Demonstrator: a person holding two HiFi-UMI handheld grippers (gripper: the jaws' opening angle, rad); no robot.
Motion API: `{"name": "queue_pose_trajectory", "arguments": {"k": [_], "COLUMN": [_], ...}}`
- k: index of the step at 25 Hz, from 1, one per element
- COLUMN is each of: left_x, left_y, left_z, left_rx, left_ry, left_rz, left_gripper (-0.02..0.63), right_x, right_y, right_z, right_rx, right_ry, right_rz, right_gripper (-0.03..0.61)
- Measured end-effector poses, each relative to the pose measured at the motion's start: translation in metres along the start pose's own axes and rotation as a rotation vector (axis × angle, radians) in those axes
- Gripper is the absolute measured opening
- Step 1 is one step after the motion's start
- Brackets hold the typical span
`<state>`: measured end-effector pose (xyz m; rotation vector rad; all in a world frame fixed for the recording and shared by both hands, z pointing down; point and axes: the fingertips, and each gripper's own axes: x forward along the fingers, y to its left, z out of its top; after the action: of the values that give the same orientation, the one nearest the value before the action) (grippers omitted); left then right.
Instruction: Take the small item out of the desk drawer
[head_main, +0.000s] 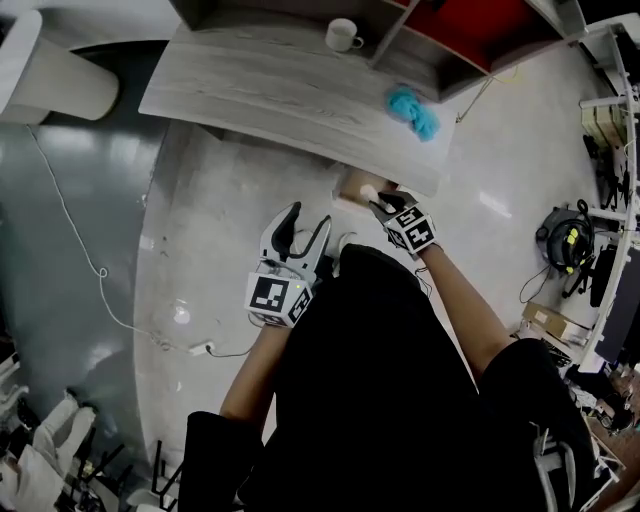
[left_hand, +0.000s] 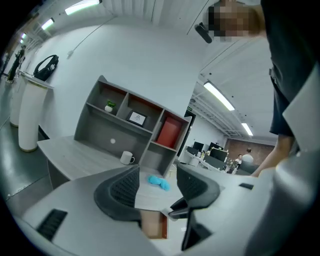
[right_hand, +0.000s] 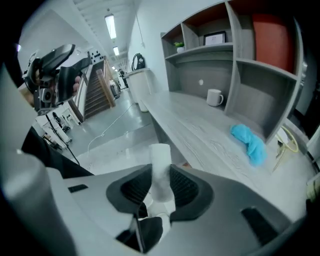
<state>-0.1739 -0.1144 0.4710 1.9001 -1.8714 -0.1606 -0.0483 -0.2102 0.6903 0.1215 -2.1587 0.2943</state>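
Observation:
My right gripper (right_hand: 160, 187) is shut on a small white cylinder (right_hand: 160, 170) that stands up between its pads. In the head view that gripper (head_main: 385, 203) holds the white cylinder (head_main: 369, 193) just above the open wooden drawer (head_main: 357, 183) under the desk's front edge. My left gripper (head_main: 297, 228) hangs open and empty over the floor to the left of the drawer. In the left gripper view its jaws (left_hand: 157, 187) stand apart, framing the desk and a bit of the brown drawer (left_hand: 152, 225).
The grey desk (head_main: 270, 95) carries a white mug (head_main: 343, 35), a crumpled blue cloth (head_main: 414, 112) and a shelf unit with a red compartment (head_main: 465, 25). A white cable (head_main: 75, 235) trails across the glossy floor at left. Clutter and a vacuum (head_main: 568, 240) sit at right.

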Motion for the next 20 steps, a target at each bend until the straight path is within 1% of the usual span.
{"name": "queue_pose_trajectory", "arguments": {"k": [4,9,13,20], "left_x": [0.007,0.017,0.028,0.045], "left_y": [-0.004,-0.008,-0.013,-0.031], "left_z": [0.011,0.016,0.023,0.043], "left_rx": [0.021,0.044,0.094,0.118], "left_ry": [-0.003,0.006,0.011,-0.012], "left_rz": [-0.050,-0.109,-0.167,-0.234], "left_gripper": [0.210,0.210,0.210,0.210], "right_x": [-0.027,-0.055,-0.081,-0.148], "right_y": [0.006,0.014,0.009,0.003], "right_z": [0.029,0.050,0.065,0.084], "right_rx": [0.045,0.081,0.094,0.124], "right_ry": [-0.104,-0.209,-0.289,-0.407], "right_rz": [-0.039,-0.068,-0.126,-0.228], "right_gripper": [0.114,0.114,0.114,0.114]}}
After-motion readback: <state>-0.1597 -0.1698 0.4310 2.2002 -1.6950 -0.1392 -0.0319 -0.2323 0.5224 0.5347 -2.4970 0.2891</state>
